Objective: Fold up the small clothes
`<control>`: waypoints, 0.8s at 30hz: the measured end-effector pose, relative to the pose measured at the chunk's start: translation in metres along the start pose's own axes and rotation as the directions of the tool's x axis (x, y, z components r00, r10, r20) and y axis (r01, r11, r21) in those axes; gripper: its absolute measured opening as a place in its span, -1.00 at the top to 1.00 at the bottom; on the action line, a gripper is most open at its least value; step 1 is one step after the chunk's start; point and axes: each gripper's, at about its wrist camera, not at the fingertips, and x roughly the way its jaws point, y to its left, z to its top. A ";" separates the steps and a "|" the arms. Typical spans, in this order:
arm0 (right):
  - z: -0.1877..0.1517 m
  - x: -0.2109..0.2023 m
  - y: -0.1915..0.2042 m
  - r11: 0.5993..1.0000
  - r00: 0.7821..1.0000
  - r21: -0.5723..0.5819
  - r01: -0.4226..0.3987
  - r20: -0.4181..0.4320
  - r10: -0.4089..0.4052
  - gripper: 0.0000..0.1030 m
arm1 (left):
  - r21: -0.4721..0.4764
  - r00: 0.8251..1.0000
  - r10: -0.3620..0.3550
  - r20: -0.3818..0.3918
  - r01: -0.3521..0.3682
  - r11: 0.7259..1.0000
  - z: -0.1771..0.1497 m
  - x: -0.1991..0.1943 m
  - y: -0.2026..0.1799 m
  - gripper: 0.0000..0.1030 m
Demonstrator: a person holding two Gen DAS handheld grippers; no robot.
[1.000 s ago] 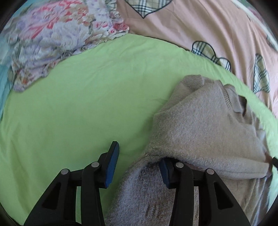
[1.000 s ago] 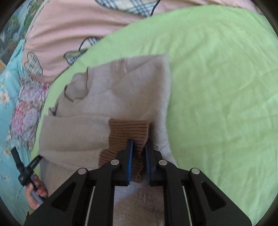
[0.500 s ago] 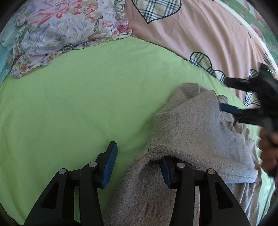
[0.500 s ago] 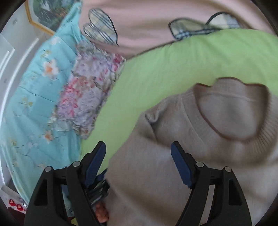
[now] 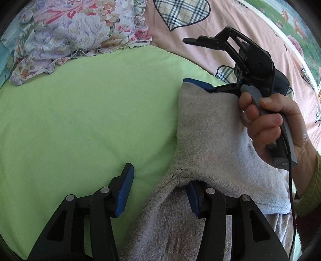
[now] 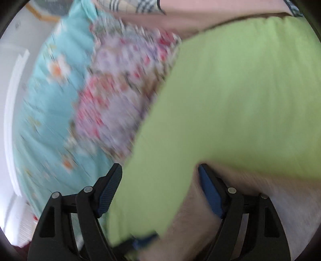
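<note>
A beige-grey knit sweater (image 5: 210,140) lies folded on the green sheet (image 5: 90,112) at the right of the left wrist view. My left gripper (image 5: 158,190) is open; its right finger sits under a fold of the sweater, its left finger over bare sheet. My right gripper (image 5: 192,60), held in a hand, is open at the sweater's far corner, one blue pad touching the knit edge. In the blurred right wrist view my right gripper (image 6: 160,190) is open, with the sweater (image 6: 260,200) at its right finger.
A floral frilled pillow (image 5: 66,30) lies at the far left. A pink quilt with plaid hearts (image 5: 180,18) borders the green sheet at the back. A turquoise flowered cover (image 6: 46,100) and a white wall lie beyond the pillow.
My right gripper let go of the brown cuff, opened, and swung across the sweater to its far left corner. My left gripper stayed open in place.
</note>
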 end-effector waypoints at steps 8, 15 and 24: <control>-0.039 -0.093 0.026 0.985 0.972 -0.052 0.165 0.177 -0.153 -0.54 | 0.000 0.970 -0.215 -0.111 0.216 0.976 0.006 -0.016 0.008 -0.04; -0.130 -0.230 0.019 0.876 0.814 0.031 0.480 0.356 -0.459 -0.54 | 0.028 0.962 -0.239 -0.130 0.244 0.969 0.051 -0.017 0.005 -0.07; -0.228 -0.337 -0.020 0.643 0.543 0.279 0.713 0.361 -0.758 -0.42 | 0.099 0.960 -0.080 -0.268 0.110 0.989 0.099 0.085 -0.020 -0.05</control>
